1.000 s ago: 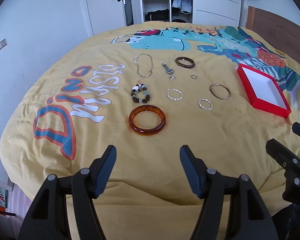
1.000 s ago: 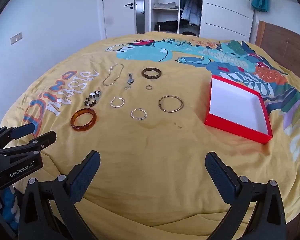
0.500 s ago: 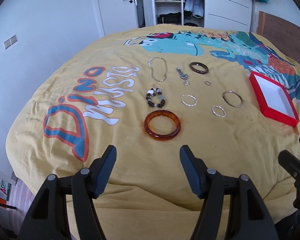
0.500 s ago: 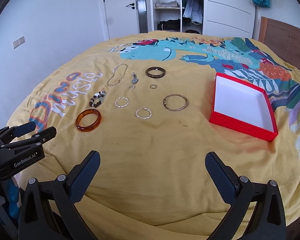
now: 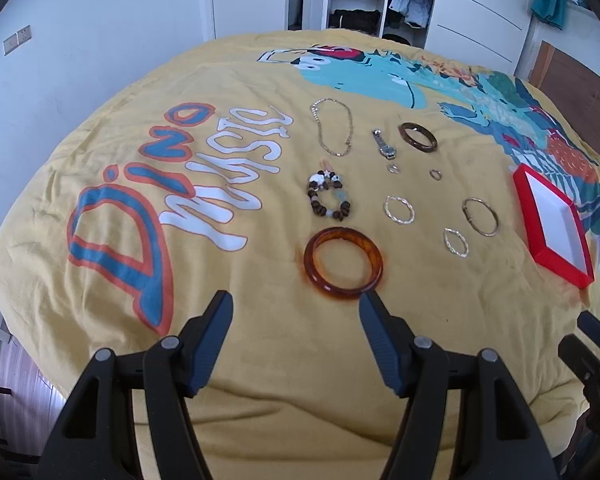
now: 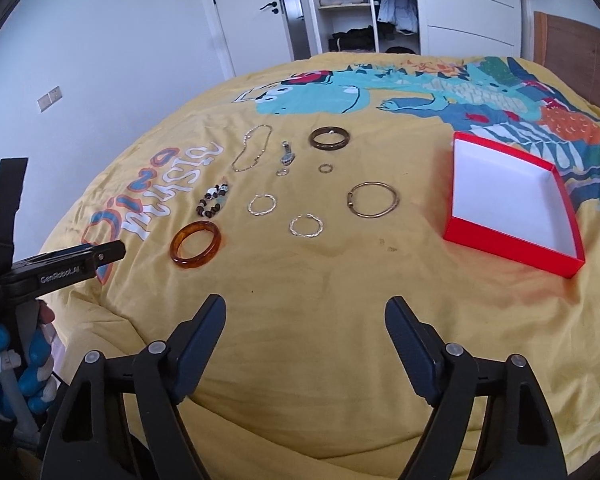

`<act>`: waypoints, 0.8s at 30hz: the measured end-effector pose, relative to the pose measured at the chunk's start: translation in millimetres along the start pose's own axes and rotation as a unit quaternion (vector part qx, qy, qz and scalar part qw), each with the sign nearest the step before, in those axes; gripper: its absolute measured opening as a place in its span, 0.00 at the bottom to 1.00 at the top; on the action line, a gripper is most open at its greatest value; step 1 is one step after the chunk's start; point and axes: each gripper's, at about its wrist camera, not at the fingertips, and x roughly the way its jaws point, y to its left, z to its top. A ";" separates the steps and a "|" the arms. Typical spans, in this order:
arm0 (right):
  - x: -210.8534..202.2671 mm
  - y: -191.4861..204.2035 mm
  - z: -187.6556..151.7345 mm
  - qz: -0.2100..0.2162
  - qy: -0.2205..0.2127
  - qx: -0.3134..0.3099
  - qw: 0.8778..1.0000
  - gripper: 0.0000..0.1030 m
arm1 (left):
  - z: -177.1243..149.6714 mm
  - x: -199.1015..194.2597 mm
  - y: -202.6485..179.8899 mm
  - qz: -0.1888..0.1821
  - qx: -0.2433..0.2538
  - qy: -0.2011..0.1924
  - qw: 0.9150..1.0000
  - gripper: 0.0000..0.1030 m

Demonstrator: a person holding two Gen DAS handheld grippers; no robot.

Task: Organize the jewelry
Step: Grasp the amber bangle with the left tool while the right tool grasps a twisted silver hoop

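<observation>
We record a bed under a yellow dinosaur-print cover (image 5: pixel 260 340) filling both views. At centre right of the right wrist view sits the red cardboard box with white lining (image 6: pixel 508 200), which holds nothing. All jewellery lies loose on the cover, left of the box in both views. In descending size:

- amber translucent bangle (image 5: pixel 343 263), centre of the left wrist view
- thin brass hoop bangle (image 6: pixel 373 199)
- dark brown bangle (image 5: pixel 418 136)
- silver chain necklace (image 5: pixel 333 127)
- brown-and-white beaded bracelet (image 5: pixel 329 201)
- two twisted silver hoops (image 5: pixel 399 209) (image 5: pixel 455 242)
- small silver watch (image 5: pixel 383 145)
- two tiny rings (image 5: pixel 393 168) (image 5: pixel 435 174)

The left tool (image 5: pixel 296 316) is spread, empty, just short of the amber bangle. The right tool (image 6: pixel 305 320) is spread, empty, above bare cover.

We judge the task barely begun: nothing is boxed, and every piece remains to be moved.
</observation>
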 end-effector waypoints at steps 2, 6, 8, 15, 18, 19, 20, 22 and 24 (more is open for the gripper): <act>8.9 -2.0 7.7 0.011 0.005 0.002 1.000 0.72 | 8.7 10.4 0.2 -0.001 -0.004 0.005 1.000 0.62; 36.7 -9.0 26.5 0.021 0.018 0.010 1.000 0.71 | 21.5 39.4 -0.2 0.003 -0.014 0.024 1.000 0.62; 55.1 -9.9 35.0 0.025 0.029 0.008 0.999 0.70 | 25.0 53.7 0.0 0.008 -0.019 0.034 0.999 0.62; 128.1 -12.3 54.4 0.052 0.075 0.011 0.996 0.64 | 27.9 101.3 1.5 0.012 -0.030 0.073 0.997 0.62; 153.1 -15.8 58.6 0.057 0.087 0.022 0.994 0.63 | 24.6 116.4 1.6 0.011 -0.031 0.090 0.995 0.62; 160.7 -16.6 59.1 0.057 0.091 0.024 0.994 0.63 | 24.1 119.9 1.4 0.010 -0.032 0.093 0.995 0.61; 166.5 -17.2 59.1 0.058 0.094 0.027 0.994 0.61 | 24.0 122.0 0.9 0.011 -0.032 0.093 0.995 0.61; 177.5 -17.6 58.9 0.059 0.101 0.030 0.993 0.60 | 23.2 125.1 -0.2 0.012 -0.030 0.093 0.995 0.61; 183.6 -16.4 59.6 0.060 0.101 0.029 0.993 0.59 | 24.0 127.8 -0.7 0.011 -0.031 0.093 0.995 0.60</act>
